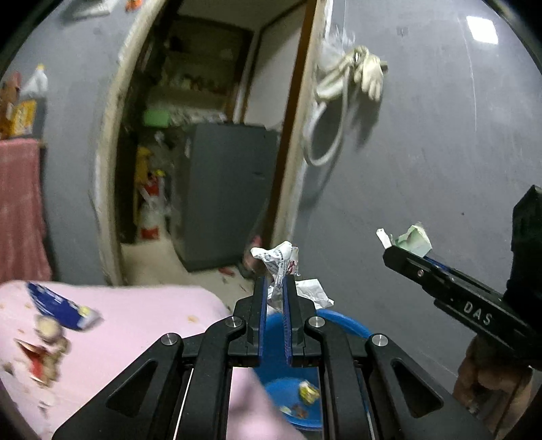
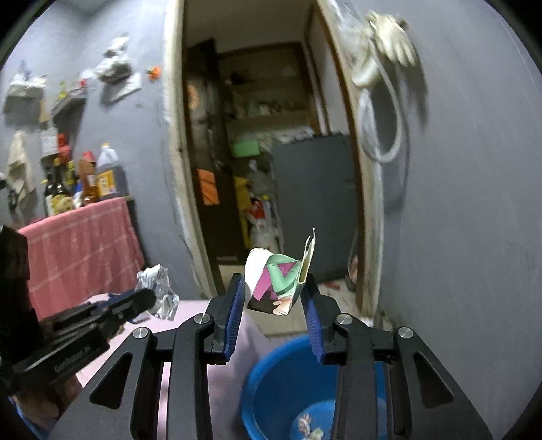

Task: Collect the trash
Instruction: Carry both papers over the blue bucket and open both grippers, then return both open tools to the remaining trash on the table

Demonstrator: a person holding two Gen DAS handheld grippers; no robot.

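A grey painted wall [image 2: 474,203] is broken by a doorway [image 2: 176,169] with a pale, worn frame, opening onto a dim storage room. Inside, a dark grey cabinet [image 1: 223,193] stands on a light floor [image 1: 162,260], with cluttered shelves [image 2: 267,111] behind it. A white glove [image 1: 371,72] and a looped white hose [image 1: 325,135] hang on the wall right of the doorway. To the left, bottles [image 2: 81,179] crowd a counter draped in a red checked cloth [image 2: 81,243], below a small wall shelf [image 2: 67,101]. A pink cloth [image 1: 135,325] covers the near surface. A ceiling light's reflection [image 1: 481,28] glares on the wall.
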